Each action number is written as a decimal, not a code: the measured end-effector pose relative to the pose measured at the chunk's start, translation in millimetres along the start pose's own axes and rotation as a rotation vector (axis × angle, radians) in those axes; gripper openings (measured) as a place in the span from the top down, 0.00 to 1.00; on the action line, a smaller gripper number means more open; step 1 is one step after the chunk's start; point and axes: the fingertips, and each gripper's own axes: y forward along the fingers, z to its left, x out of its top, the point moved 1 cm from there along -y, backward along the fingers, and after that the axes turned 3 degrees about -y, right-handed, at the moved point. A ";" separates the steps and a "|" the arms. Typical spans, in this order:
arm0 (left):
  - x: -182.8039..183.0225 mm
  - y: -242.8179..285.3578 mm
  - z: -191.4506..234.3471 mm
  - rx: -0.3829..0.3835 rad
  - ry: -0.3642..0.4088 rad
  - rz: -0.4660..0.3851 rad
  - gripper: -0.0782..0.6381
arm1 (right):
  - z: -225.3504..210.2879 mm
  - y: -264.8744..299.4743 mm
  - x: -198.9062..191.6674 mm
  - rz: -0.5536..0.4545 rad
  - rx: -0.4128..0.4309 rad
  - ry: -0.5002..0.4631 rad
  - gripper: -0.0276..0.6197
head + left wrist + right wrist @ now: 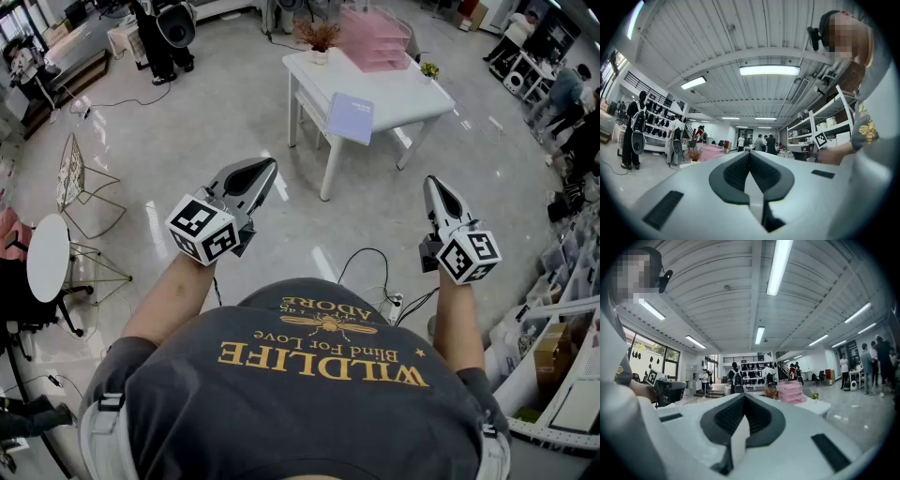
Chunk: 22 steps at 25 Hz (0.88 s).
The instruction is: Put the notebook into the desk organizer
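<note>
I have the left gripper (268,166) and right gripper (433,182) closed and empty. The notebook (351,117) lies on the far white table (412,94), near the pink desk organizer (375,39).

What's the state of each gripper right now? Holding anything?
Left gripper: closed, holding nothing.
Right gripper: closed, holding nothing.

The notebook (350,117) lay on the counter's (412,94) near edge. The desk organizer (375,39) stood behind it, with a potted plant (319,37) at the organizer's left.
</note>
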 end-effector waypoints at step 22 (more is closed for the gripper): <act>4.1 -6.6 -10.5 0.012 0.007 -0.019 0.89 | -4.5 -0.9 -4.3 0.001 -0.014 0.019 0.96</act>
